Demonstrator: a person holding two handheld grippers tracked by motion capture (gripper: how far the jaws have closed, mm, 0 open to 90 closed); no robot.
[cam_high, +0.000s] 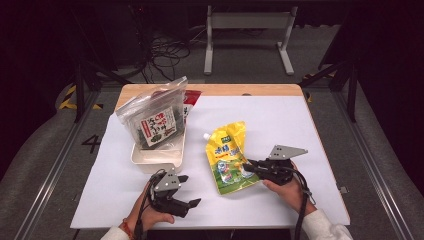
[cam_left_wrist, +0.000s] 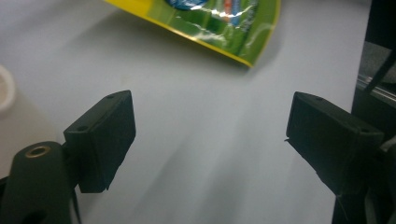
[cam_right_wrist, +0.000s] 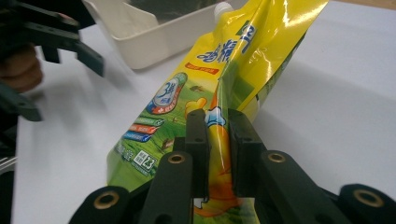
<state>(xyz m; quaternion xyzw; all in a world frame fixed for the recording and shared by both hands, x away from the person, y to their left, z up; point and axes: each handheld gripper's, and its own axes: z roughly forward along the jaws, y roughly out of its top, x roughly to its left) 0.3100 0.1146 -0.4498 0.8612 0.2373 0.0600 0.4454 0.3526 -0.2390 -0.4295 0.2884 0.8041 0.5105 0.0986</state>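
Yellow pouch (cam_high: 228, 159) lies on the white table (cam_high: 280, 125), just right of the tray (cam_high: 150, 159), its spout toward the far side. Your right gripper (cam_high: 251, 165) pinches the pouch's right edge; the right gripper view shows the film (cam_right_wrist: 219, 140) folded up between the pressing pads, a detail the high view is too small to give. Your left gripper (cam_high: 192, 191) stands open and empty near the table's front edge; its own view shows bare table between the jaws and the pouch's lower corner (cam_left_wrist: 224, 32), cut off by the frame. A bagged snack (cam_high: 154, 120) stands in the tray; its print is too small to read
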